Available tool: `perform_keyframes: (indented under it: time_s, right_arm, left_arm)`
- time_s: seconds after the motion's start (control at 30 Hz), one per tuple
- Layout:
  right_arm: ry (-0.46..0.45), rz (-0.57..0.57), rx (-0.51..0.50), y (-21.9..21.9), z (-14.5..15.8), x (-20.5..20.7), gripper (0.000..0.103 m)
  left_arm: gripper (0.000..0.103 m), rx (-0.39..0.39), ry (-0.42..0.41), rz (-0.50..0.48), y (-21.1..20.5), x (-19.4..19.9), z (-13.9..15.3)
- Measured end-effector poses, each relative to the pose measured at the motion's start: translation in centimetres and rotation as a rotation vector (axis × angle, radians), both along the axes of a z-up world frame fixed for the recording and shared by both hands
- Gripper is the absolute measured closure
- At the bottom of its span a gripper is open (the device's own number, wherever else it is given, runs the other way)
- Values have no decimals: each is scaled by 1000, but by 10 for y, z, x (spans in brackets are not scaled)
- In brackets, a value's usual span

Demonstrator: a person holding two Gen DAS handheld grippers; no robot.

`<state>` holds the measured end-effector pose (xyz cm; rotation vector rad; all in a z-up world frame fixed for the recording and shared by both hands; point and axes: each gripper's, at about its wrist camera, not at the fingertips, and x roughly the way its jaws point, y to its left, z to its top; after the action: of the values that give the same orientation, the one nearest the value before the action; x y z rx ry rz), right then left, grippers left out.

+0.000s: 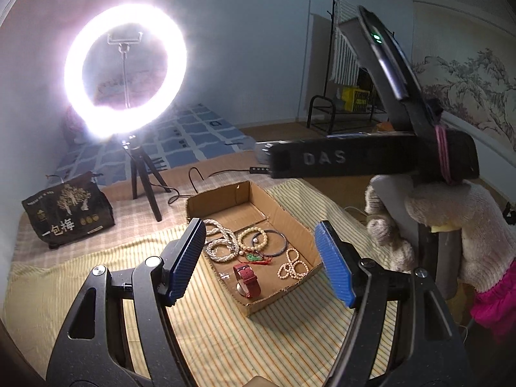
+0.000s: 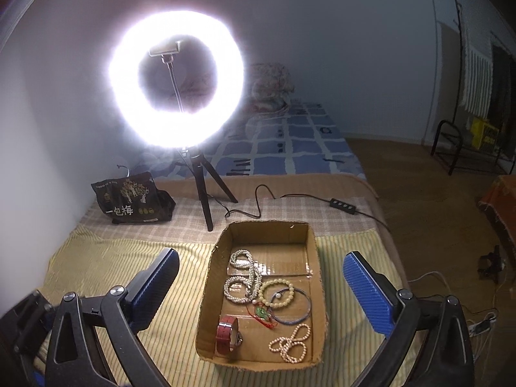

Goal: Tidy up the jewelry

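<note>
Jewelry is seen gathered inside the shallow brown cardboard box (image 2: 317, 258), which lies ahead of and below both claws on the yellow striped cloth (image 2: 106, 258). Between the wide-spread blue pads of the right gripper (image 2: 261, 287) are found a long white pearl strand (image 2: 243, 277), a cream bead bracelet (image 2: 277, 292), a thin dark bangle (image 2: 301, 312), a red-strapped wristwatch (image 2: 228, 335) and a small looped pearl string (image 2: 292, 343). The left gripper (image 1: 261, 261) is likewise held wide and empty above the box. Everything appears already boxed, so a finishing or checking step is judged to be in hand. Should tidying be needed, a descent onto the tangled pearl strand would be called for.
</note>
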<state>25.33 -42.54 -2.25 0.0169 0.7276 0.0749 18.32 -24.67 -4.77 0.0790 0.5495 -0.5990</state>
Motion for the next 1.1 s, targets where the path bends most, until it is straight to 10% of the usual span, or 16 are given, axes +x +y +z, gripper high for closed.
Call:
perform_keyframes:
  time_s: [1.1]
  right_arm:
    - [-126,-178,-89,46,7,-116,0]
  left_arm:
    - [10,46,-56,105,65,-53,13]
